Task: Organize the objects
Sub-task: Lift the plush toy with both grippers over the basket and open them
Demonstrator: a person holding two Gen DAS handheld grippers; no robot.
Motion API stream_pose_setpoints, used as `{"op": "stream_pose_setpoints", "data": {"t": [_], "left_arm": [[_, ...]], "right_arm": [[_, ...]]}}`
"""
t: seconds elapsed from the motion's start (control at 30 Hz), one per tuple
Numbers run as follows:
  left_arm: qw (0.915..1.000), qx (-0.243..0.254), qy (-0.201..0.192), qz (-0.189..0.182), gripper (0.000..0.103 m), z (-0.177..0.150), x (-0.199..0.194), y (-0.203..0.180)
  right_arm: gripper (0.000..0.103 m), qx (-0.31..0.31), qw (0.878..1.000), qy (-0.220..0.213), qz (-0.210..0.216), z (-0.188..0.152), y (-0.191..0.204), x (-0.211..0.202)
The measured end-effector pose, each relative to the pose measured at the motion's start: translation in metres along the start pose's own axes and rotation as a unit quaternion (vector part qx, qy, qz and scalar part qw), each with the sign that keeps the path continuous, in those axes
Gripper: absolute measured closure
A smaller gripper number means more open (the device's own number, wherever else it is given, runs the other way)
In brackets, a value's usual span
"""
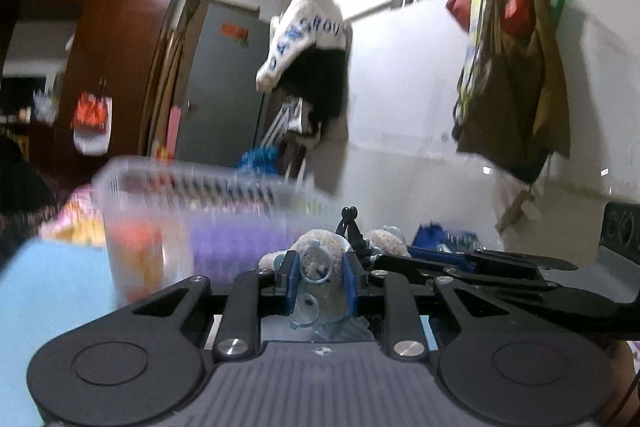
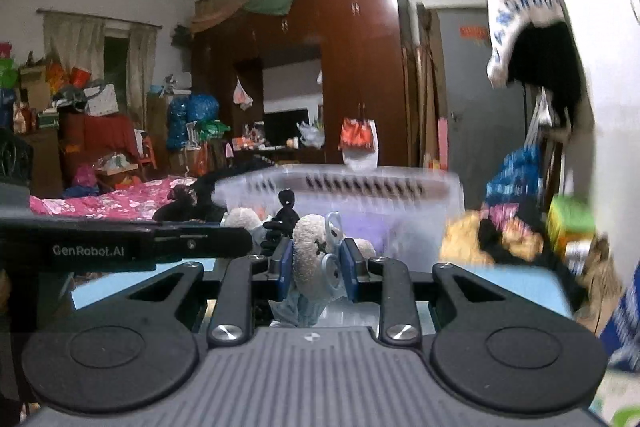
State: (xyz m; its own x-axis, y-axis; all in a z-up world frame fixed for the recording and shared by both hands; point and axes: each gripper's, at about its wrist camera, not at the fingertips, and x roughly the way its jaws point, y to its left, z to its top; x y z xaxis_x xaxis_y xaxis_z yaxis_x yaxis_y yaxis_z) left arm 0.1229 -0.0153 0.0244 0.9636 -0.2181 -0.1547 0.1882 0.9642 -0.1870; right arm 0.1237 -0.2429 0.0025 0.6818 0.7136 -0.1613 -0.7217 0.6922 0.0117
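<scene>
A beige plush toy [image 1: 320, 259] with pale blue plastic glasses sits between the blue pads of my left gripper [image 1: 320, 283], which is shut on it. In the right wrist view my right gripper [image 2: 316, 263] is shut on the same plush toy [image 2: 312, 251]. A small black figure [image 1: 350, 227] stands just behind the toy; it also shows in the right wrist view [image 2: 286, 213]. A clear plastic basket [image 1: 192, 211] with a slotted rim stands beyond, blurred by motion, and it also shows in the right wrist view [image 2: 360, 195]. The left gripper's body [image 2: 120, 247] crosses the right wrist view's left side.
A light blue surface [image 1: 52, 291] lies under the basket. A dark wooden wardrobe [image 2: 352, 67], a grey door [image 1: 224, 79] and a bed with a pink floral cover [image 2: 112, 199] stand behind. Clothes and bags [image 1: 516, 75] hang on the white wall at right.
</scene>
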Motion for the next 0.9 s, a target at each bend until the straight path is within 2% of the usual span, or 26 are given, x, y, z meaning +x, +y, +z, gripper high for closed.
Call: {"op": "stream_pose_setpoints", "data": {"t": [0.13,0.23,0.33,0.47,0.6,0.7,0.77,0.8,0.83,0.87,0.9], "left_arm": [[0.9997,0.003,-0.022,0.007,0.077,0.059,0.006,0.012],[0.9995,0.006,-0.021,0.024,0.077,0.098,0.018,0.023],[0.9984,0.017,-0.012,0.052,0.077,0.123,0.034,0.036],[0.9951,0.031,0.024,0.091,0.077,0.134,0.067,0.065],[0.9913,0.020,0.079,0.104,0.076,0.116,0.107,0.098],[0.9881,0.008,0.094,0.121,0.074,0.101,0.121,0.112],[0.9887,0.005,0.088,0.121,0.063,0.096,0.120,0.115],[0.9886,0.008,0.083,0.126,0.051,0.094,0.117,0.114],[0.9887,0.012,0.070,0.132,0.037,0.094,0.110,0.111],[0.9892,0.014,0.054,0.136,0.030,0.095,0.101,0.108],[0.9899,0.015,0.041,0.135,0.021,0.097,0.096,0.102]], "right_arm": [[0.074,-0.014,1.000,-0.017,0.002,0.058,0.001,0.021],[0.074,-0.013,1.000,-0.010,0.003,0.099,0.000,0.051],[0.074,-0.003,1.000,0.000,0.005,0.121,0.000,0.085],[0.074,0.008,0.999,0.034,0.002,0.120,0.001,0.144],[0.074,0.038,0.996,0.085,-0.015,0.093,-0.004,0.194],[0.074,0.044,0.992,0.116,-0.022,0.072,-0.006,0.217],[0.067,0.057,0.991,0.119,-0.019,0.067,-0.013,0.218],[0.057,0.065,0.990,0.121,-0.022,0.065,-0.017,0.216],[0.043,0.070,0.990,0.119,-0.027,0.066,-0.021,0.209],[0.035,0.073,0.991,0.109,-0.034,0.068,-0.025,0.200],[0.015,0.072,0.992,0.091,-0.040,0.071,-0.026,0.188]]}}
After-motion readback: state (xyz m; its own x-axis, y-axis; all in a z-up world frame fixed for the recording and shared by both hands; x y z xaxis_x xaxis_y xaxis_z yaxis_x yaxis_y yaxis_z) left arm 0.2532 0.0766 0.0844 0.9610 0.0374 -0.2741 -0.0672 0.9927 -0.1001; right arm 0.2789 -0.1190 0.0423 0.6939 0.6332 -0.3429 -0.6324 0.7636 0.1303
